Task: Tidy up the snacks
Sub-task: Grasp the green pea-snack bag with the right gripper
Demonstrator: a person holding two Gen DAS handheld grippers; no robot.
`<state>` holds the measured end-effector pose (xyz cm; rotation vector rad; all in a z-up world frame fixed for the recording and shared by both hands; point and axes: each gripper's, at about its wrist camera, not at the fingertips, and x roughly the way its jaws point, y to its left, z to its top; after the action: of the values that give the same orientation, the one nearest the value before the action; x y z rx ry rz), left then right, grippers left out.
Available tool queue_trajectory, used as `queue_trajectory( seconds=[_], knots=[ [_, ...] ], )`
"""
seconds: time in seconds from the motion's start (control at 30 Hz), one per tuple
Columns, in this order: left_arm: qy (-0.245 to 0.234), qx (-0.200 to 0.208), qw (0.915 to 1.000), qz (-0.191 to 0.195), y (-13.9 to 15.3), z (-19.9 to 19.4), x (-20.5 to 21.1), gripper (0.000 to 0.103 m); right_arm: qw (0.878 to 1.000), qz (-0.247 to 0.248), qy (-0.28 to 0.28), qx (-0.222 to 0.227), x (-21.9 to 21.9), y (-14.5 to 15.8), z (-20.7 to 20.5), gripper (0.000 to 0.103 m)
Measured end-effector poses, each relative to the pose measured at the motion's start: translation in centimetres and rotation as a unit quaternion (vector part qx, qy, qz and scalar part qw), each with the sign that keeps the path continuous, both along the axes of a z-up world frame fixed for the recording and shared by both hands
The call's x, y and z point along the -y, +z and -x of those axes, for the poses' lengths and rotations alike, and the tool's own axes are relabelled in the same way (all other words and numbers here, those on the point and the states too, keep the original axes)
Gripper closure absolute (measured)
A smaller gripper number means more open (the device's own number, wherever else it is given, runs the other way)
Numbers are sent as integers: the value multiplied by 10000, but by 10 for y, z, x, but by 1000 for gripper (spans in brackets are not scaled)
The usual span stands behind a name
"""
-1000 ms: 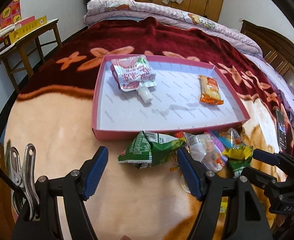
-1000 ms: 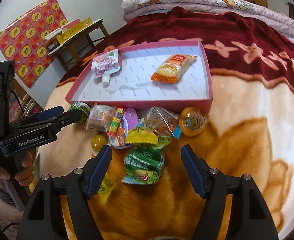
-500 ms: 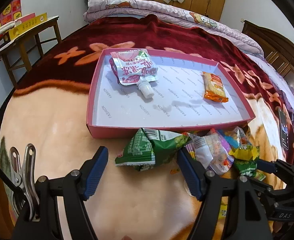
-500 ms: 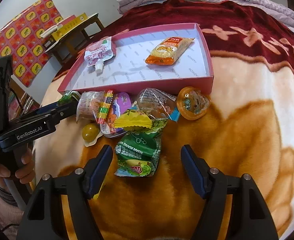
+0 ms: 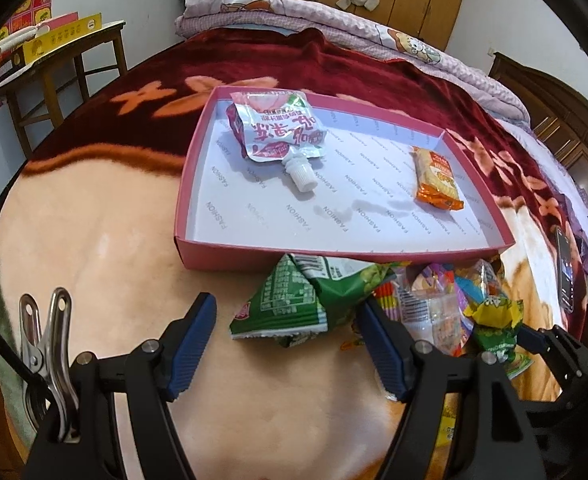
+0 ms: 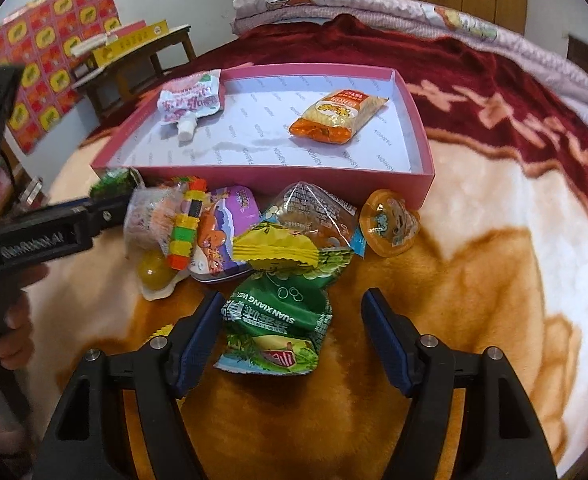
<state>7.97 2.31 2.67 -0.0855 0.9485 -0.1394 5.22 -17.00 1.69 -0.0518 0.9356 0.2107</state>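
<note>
Hovering low, both open claws [image 5: 287, 346] [image 6: 294, 336] straddle green snack packets [image 5: 294, 300] [image 6: 277, 328].

A tray [image 5: 197, 216] is sitting on the bed [image 5: 93, 240]. Inside it, a drink pouch [image 5: 279, 132] is lying near the far left corner, and a cracker pack [image 5: 438, 178] is lying near the right edge. A pile of snacks [image 6: 229, 232] is lying on the bed just before the tray's near edge. A jelly cup [image 6: 390, 224] is resting at the right end of the pile. A chip bag [image 5: 294, 300] is lying at the left end.
</note>
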Motion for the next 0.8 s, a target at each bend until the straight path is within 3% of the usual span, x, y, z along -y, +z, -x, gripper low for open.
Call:
queue_trajectory(
  seconds=[0.1, 0.23, 0.47, 0.53, 0.8],
  knots=[
    [-18, 28, 10000, 0, 0, 0, 0, 26, 9998, 146, -12, 156, -4, -2, 4, 27],
    [-97, 87, 9999, 30, 2, 3, 3, 37, 9998, -191, -68, 49, 4, 1, 4, 29],
    [-120, 231, 9996, -70, 8, 10, 6, 47, 9978, -591, -282, -84, 18, 7, 5, 56],
    [-147, 303, 9993, -131, 12, 13, 7, 53, 9976, -619, -289, -91, 18, 7, 6, 56],
    [-237, 412, 9988, -75, 25, 28, 4, 54, 9969, -763, -115, -135, 17, 13, 18, 59]
  ],
)
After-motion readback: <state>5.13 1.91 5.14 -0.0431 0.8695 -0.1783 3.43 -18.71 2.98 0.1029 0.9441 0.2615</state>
